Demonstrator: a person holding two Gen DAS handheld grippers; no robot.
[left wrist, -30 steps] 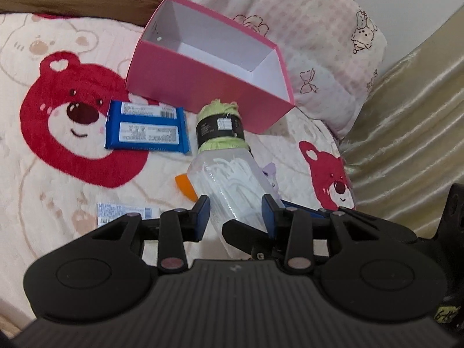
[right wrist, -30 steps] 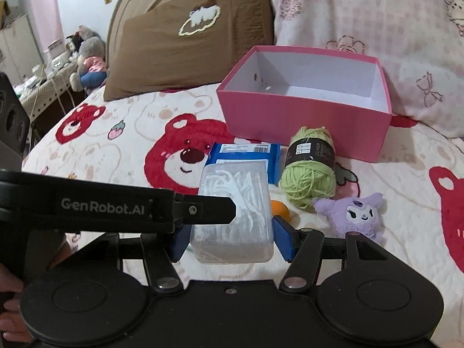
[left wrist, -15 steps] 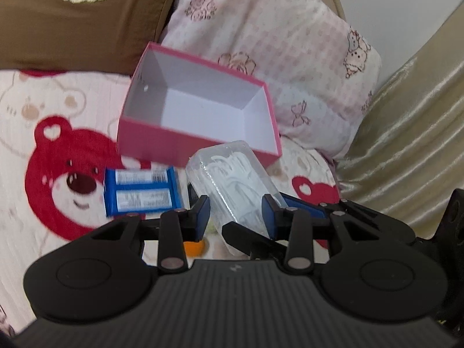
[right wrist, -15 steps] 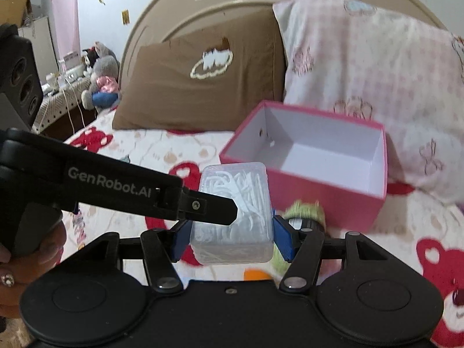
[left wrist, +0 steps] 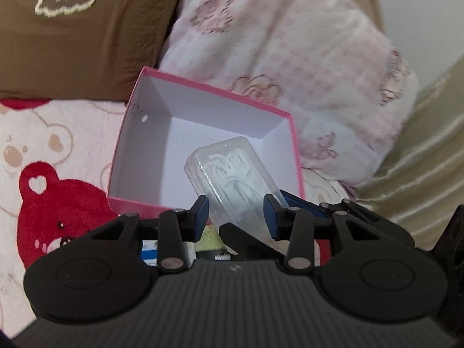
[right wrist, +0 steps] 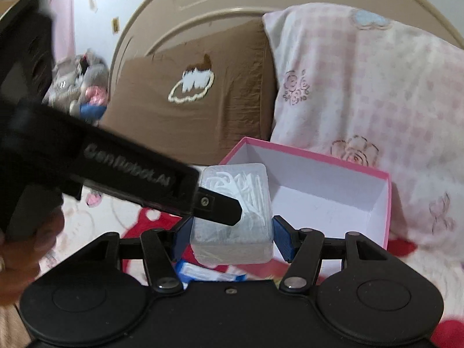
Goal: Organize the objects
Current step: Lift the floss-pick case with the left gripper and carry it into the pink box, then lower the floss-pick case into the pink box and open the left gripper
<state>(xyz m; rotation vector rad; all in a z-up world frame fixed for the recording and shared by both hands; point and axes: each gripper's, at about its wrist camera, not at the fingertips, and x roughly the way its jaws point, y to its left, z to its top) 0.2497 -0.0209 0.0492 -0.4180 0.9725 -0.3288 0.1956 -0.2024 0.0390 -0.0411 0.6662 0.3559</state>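
A clear plastic box of white floss picks hangs over the open pink box, near its front right corner. My left gripper has its blue pads on both sides of the clear box's near end and still seems to touch it; its jaws are opening. In the right wrist view my right gripper is shut across the width of the clear box. The left gripper's black finger lies across its top there. The pink box has a white, bare inside.
A brown pillow and a pink checked pillow lean behind the pink box, against a beige headboard. A blue packet and green yarn lie on the bear-print bedspread below the grippers. A hand holds the left gripper.
Both grippers have risen with the clear box and carried it forward, from above the yarn and blue packet to over the pink box's opening.
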